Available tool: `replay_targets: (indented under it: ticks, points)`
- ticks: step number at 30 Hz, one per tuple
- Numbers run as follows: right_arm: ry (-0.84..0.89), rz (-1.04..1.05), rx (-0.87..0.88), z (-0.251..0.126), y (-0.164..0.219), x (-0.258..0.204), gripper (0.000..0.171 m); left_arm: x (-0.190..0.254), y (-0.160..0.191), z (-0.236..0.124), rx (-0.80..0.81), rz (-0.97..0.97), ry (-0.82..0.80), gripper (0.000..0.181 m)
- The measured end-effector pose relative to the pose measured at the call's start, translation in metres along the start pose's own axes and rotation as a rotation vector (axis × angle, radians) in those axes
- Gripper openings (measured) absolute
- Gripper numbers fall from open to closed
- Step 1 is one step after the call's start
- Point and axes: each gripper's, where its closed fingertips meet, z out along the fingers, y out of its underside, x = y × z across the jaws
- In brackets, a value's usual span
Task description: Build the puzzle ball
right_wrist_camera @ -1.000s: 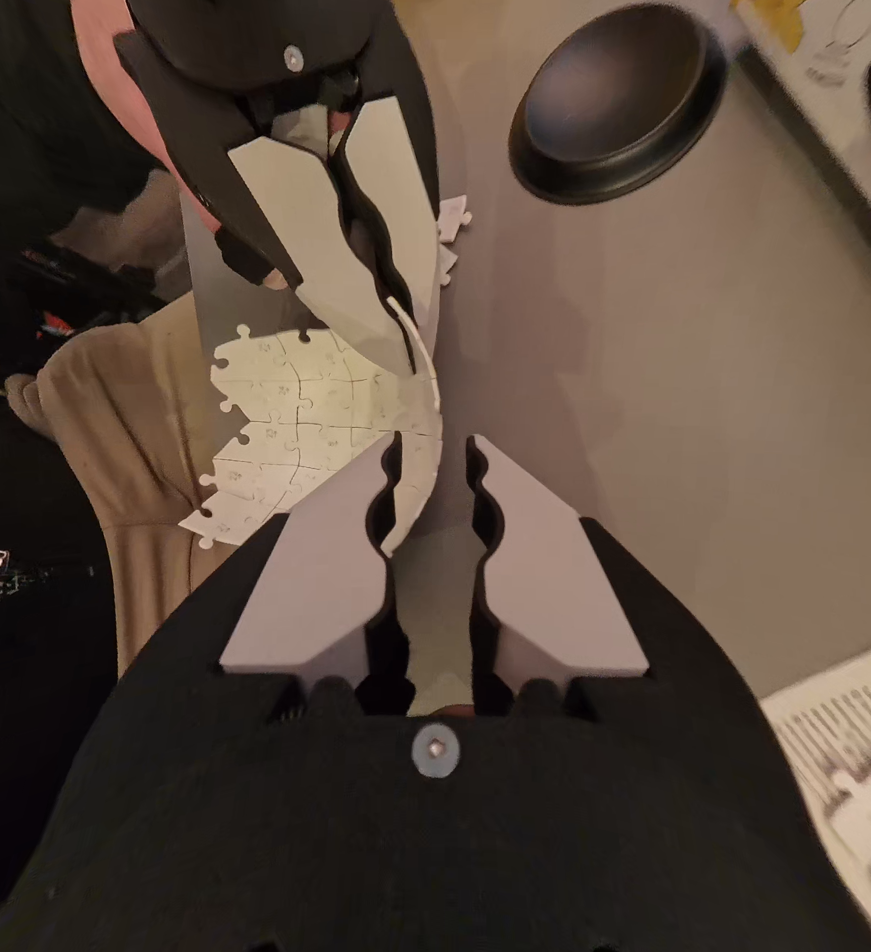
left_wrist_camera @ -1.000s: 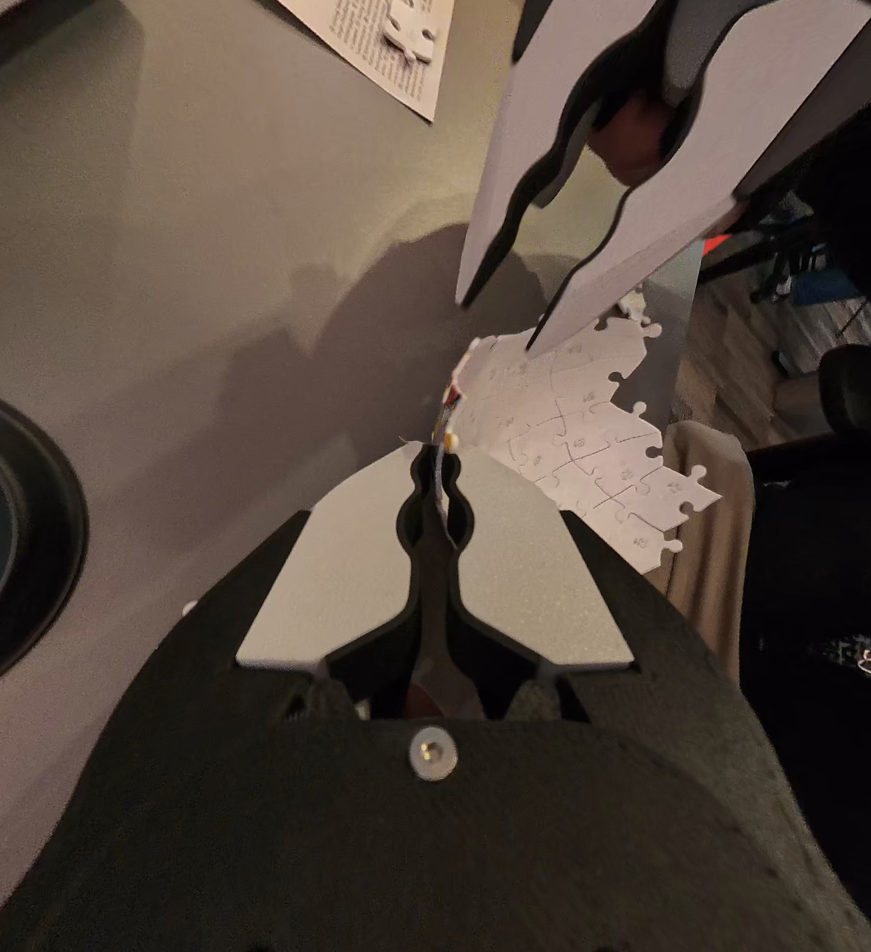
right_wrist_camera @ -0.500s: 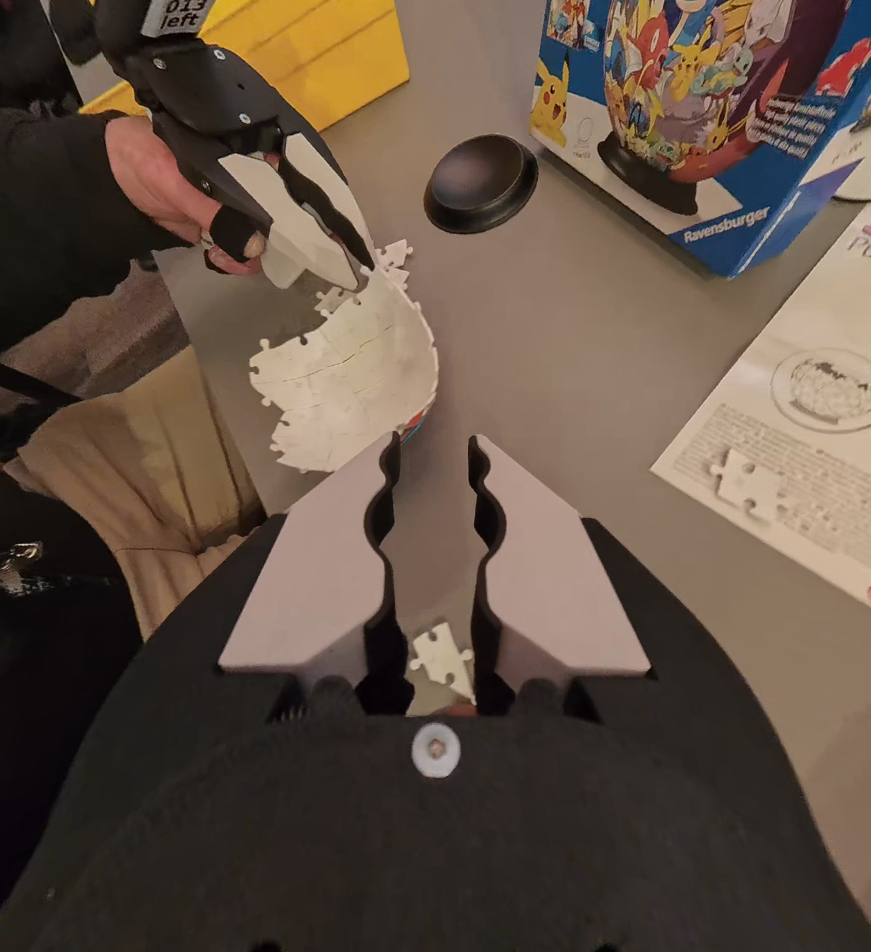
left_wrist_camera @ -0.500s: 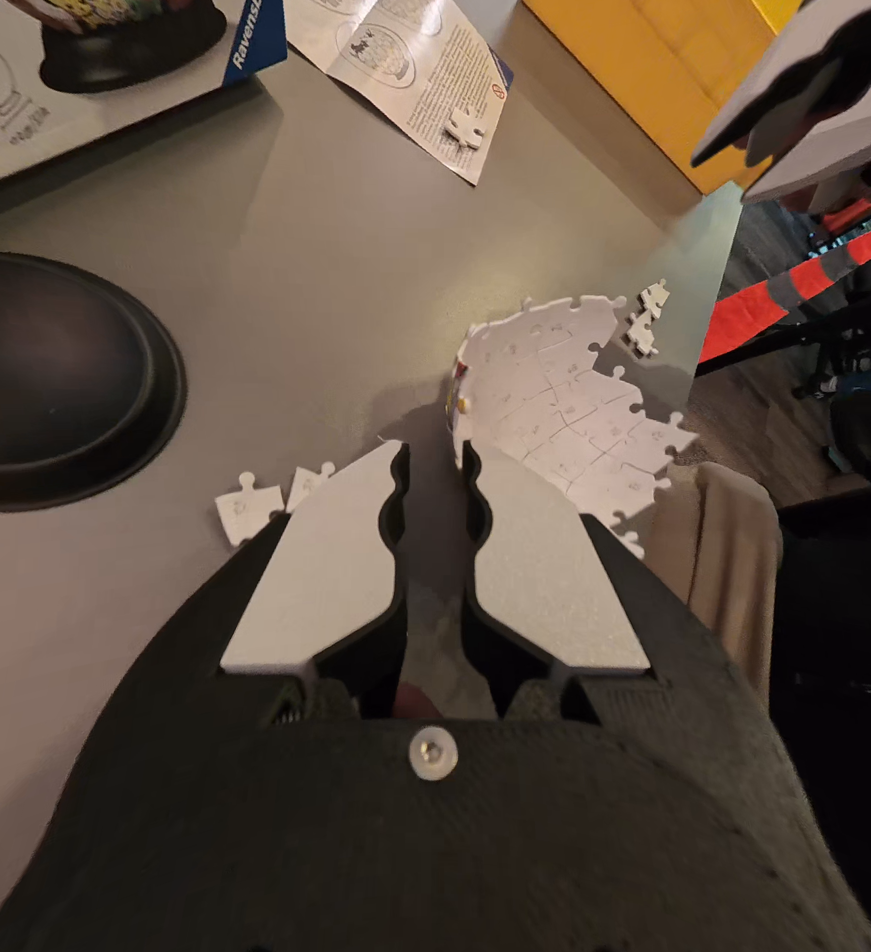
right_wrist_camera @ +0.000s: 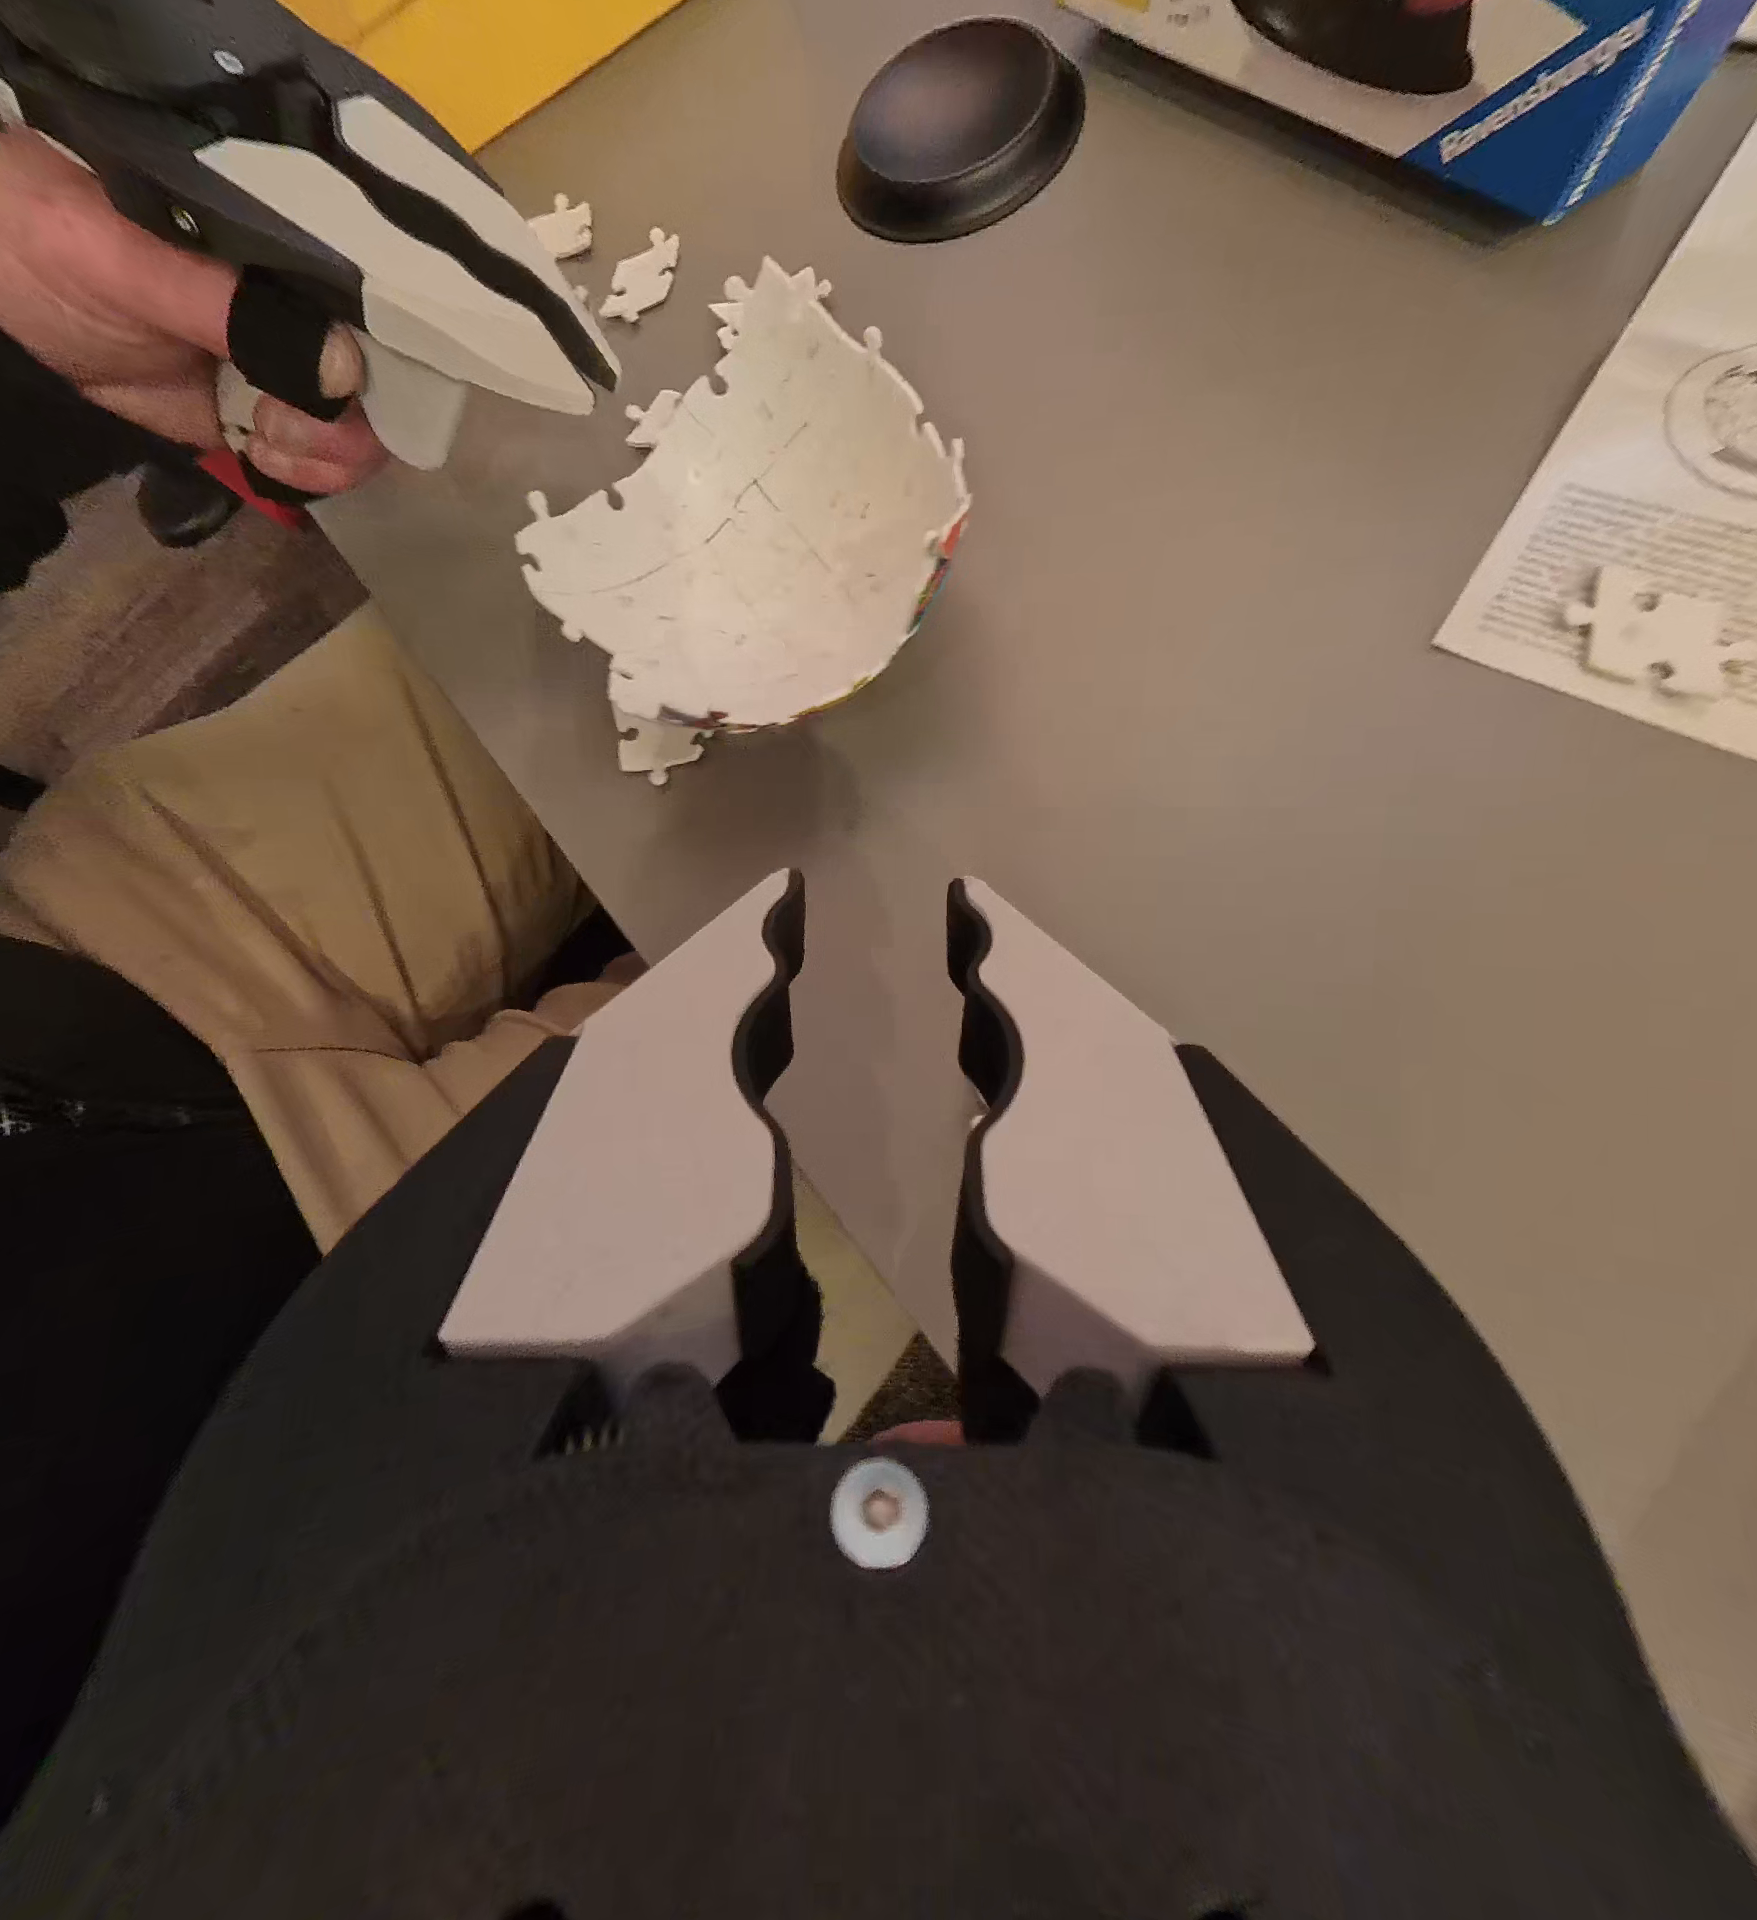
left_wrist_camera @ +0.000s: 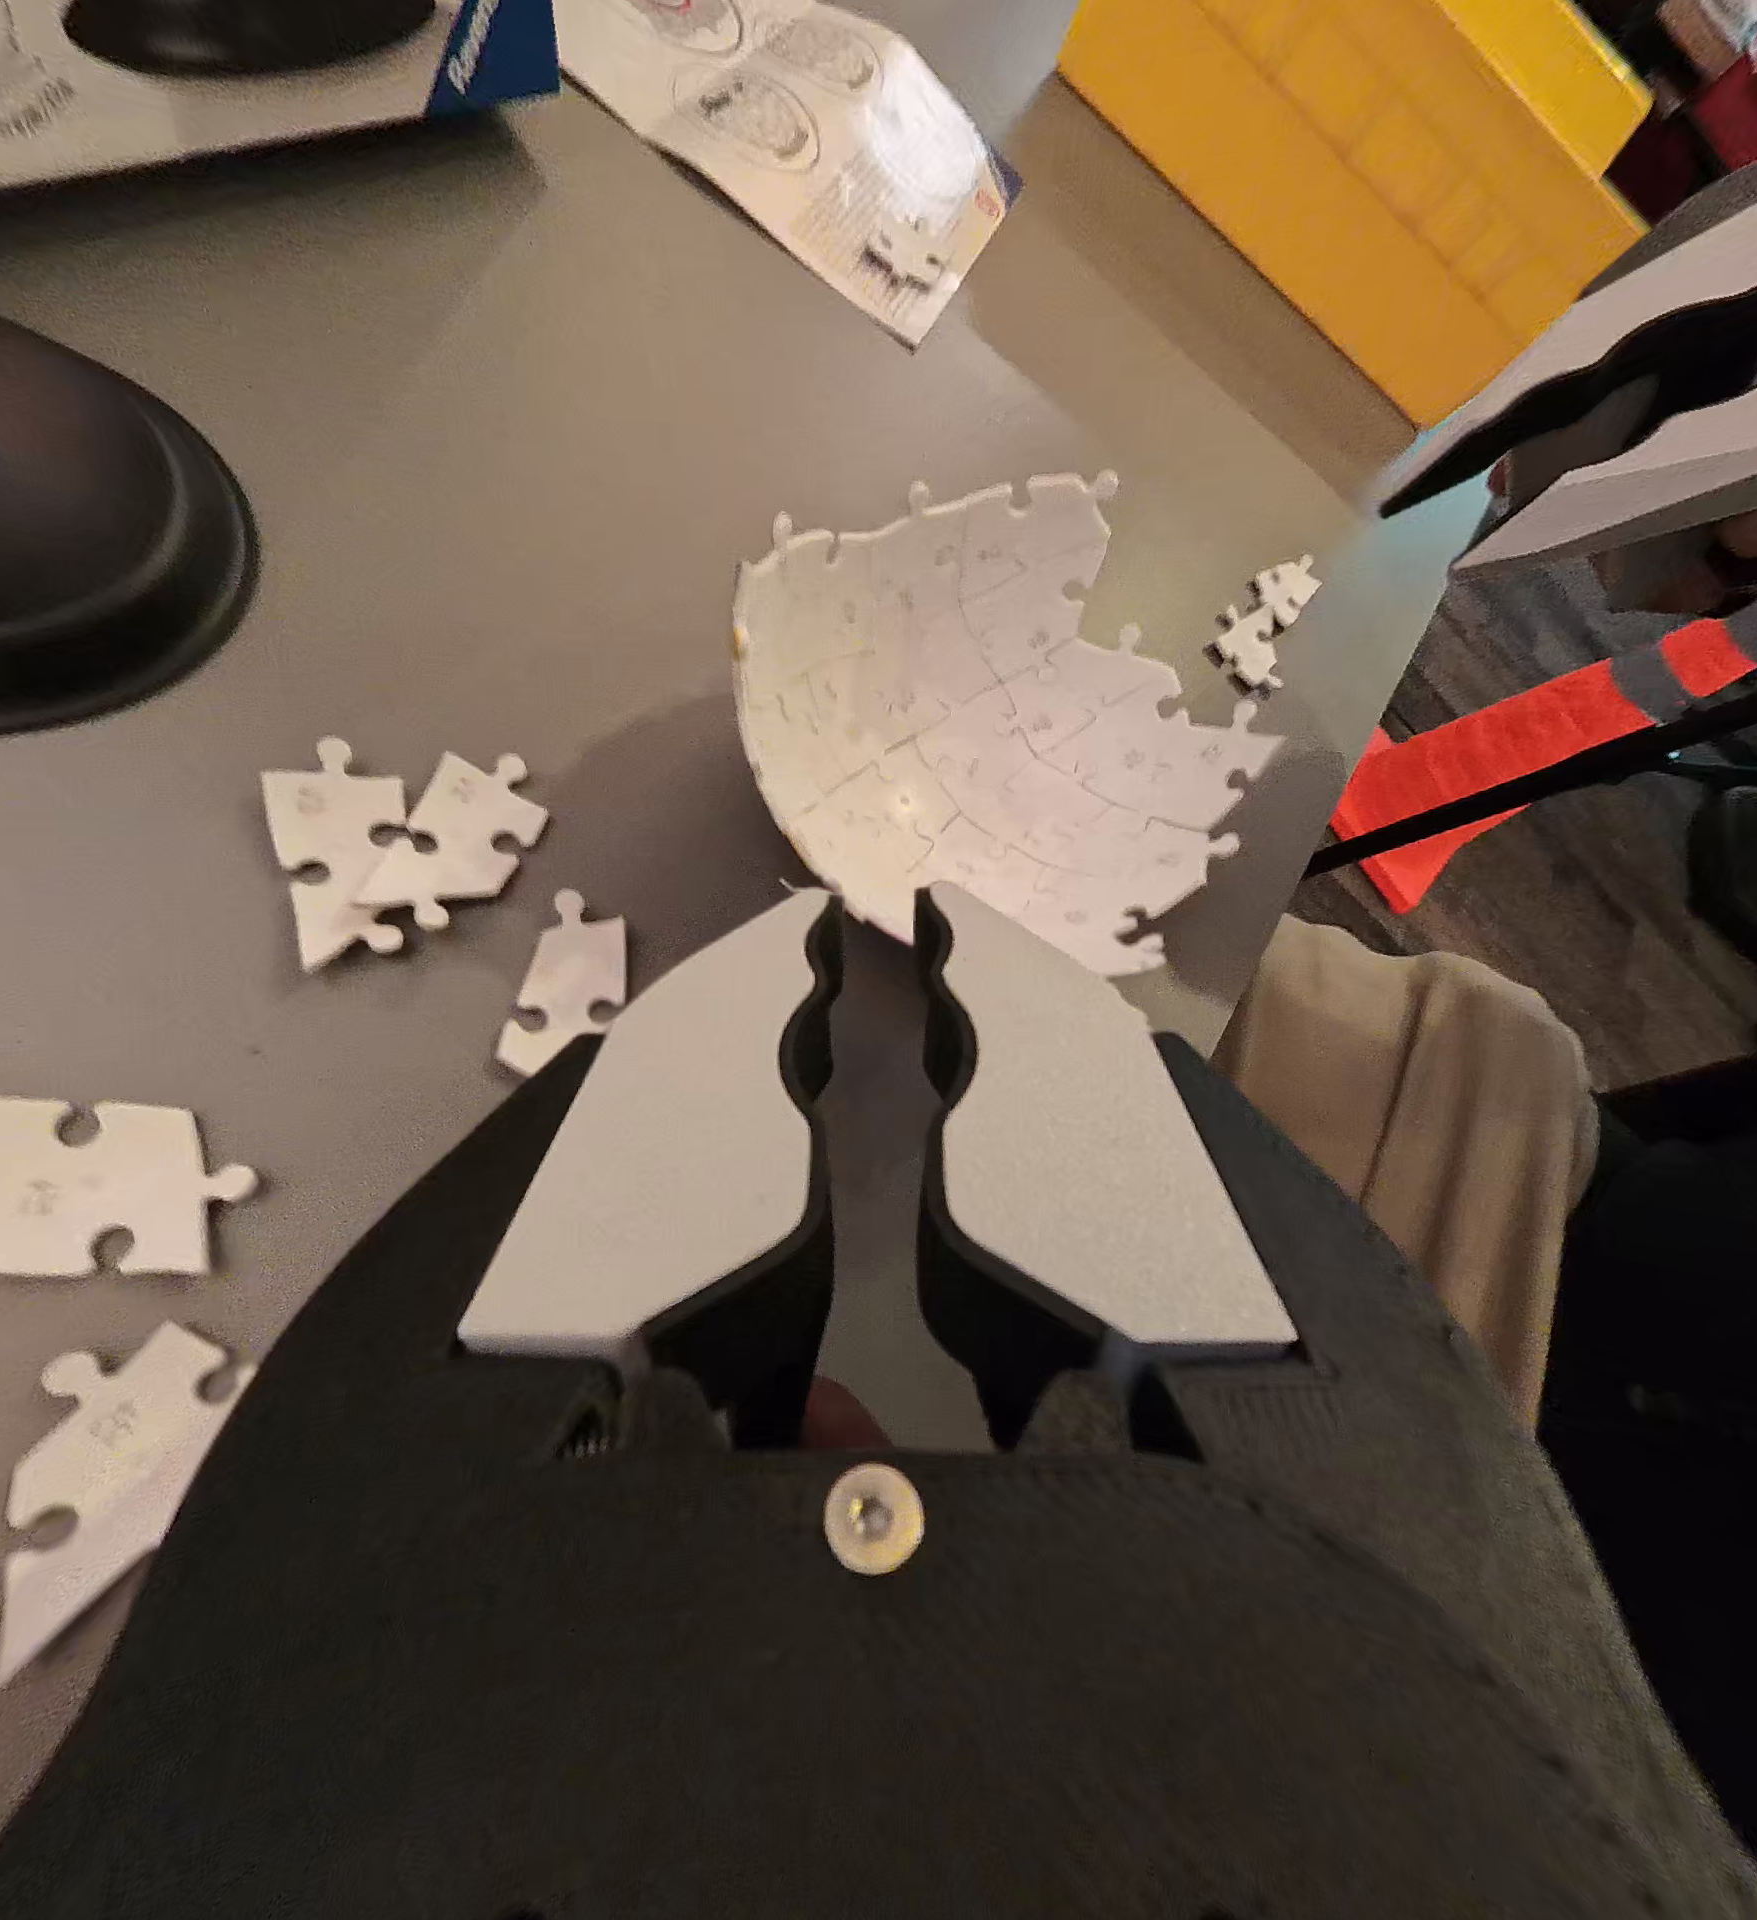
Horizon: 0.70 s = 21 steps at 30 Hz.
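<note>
The shell point(right_wrist_camera: 749, 561), a curved part-built ball, rests hollow side up near the surface's point(right_wrist_camera: 1269, 727) edge; it looks light, thin and apt to pop apart, so a hold on the rim point(left_wrist_camera: 941, 520), across joined pieces, seems safest; loose pieces point(left_wrist_camera: 406, 842) lie beside it; left gripper point(left_wrist_camera: 876, 906) and right gripper point(right_wrist_camera: 874, 888) hover with jaws parted, empty.
</note>
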Motion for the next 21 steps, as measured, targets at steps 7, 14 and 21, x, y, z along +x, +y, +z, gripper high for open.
replay_targets:
  ticks: [7, 14, 21]
  points:
    - [0.064, 0.007, -0.027, 0.004, 0.017, 0.002, 0.024, 0.023, 0.020, 0.014, -0.032, 0.010, 0.018, 0.012]
    - [0.041, -0.055, -0.106, 0.027, 0.030, -0.016, 0.025, 0.040, 0.025, 0.023, -0.009, 0.008, 0.041, 0.017]
    - [0.101, -0.042, -0.071, 0.018, 0.030, 0.003, 0.025, 0.048, 0.020, 0.034, 0.007, 0.039, 0.027, 0.022]
